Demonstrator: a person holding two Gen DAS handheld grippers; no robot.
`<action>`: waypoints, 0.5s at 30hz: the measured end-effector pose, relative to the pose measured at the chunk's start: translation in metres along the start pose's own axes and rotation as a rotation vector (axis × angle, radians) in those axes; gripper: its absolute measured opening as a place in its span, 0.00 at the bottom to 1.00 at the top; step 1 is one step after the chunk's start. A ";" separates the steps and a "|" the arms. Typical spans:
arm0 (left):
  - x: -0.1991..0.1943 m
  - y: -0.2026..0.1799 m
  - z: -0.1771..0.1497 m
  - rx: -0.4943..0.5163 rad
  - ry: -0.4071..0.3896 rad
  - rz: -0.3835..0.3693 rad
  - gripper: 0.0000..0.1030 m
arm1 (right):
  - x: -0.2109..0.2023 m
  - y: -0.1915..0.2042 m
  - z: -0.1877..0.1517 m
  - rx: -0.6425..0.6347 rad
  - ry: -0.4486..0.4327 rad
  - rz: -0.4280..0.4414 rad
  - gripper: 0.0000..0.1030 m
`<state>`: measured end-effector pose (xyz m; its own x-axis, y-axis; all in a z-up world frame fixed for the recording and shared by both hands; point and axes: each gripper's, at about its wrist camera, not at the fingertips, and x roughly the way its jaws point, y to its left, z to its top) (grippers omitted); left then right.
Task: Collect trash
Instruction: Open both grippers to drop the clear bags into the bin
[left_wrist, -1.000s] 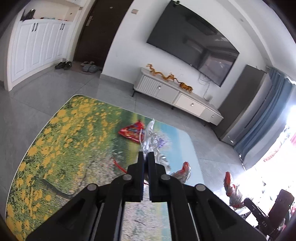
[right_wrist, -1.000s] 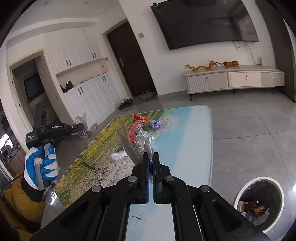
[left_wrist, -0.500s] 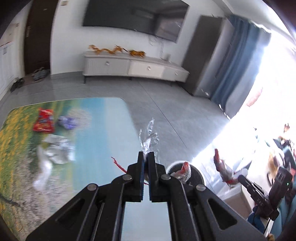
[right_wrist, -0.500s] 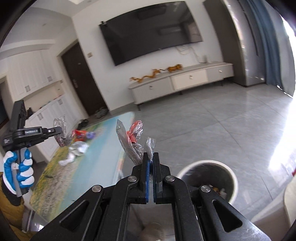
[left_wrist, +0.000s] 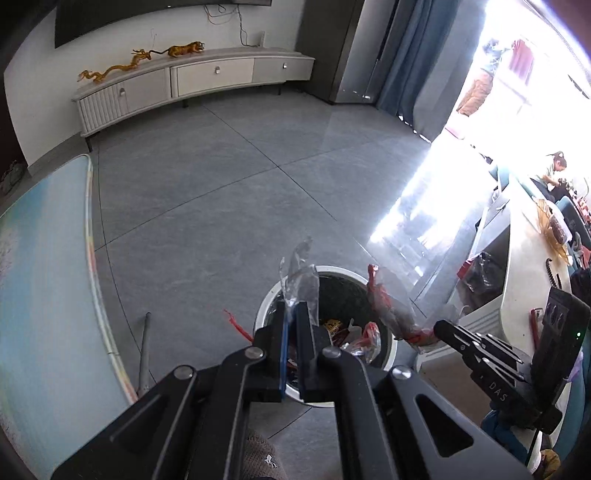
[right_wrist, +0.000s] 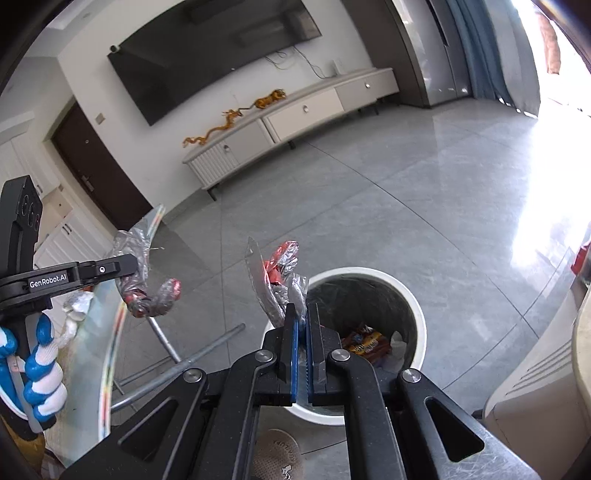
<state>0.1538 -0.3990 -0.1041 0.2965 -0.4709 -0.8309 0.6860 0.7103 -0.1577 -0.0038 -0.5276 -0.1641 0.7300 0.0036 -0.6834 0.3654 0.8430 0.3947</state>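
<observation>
Both grippers, left (left_wrist: 294, 314) and right (right_wrist: 301, 314), clamped on wrappers (left_wrist: 301, 280) above the bin (right_wrist: 417, 306), lower centre; light film could cling or drift past the rim.

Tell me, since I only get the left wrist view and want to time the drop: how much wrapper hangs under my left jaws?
Observer: In the right wrist view, the left gripper clamps a crumpled silver wrapper that curls down to a red end.
Operator: Is it over the bin?
Observer: It appears left of the white bin, in front of the table edge. I can't judge the depth.
Operator: And the right one?
Observer: The right gripper is shut on a silver-and-red wrapper, and its tips sit at the bin's near rim.
</observation>
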 end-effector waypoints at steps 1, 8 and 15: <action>0.009 -0.004 0.002 0.007 0.010 0.002 0.05 | 0.006 -0.004 0.000 0.007 0.008 -0.005 0.06; 0.066 -0.016 0.008 0.012 0.101 -0.007 0.06 | 0.046 -0.018 -0.003 0.028 0.083 -0.041 0.13; 0.074 -0.013 -0.002 -0.014 0.108 -0.034 0.41 | 0.047 -0.031 -0.011 0.056 0.091 -0.057 0.30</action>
<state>0.1659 -0.4422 -0.1646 0.1998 -0.4362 -0.8774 0.6845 0.7028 -0.1936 0.0127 -0.5473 -0.2150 0.6527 0.0073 -0.7576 0.4383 0.8120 0.3855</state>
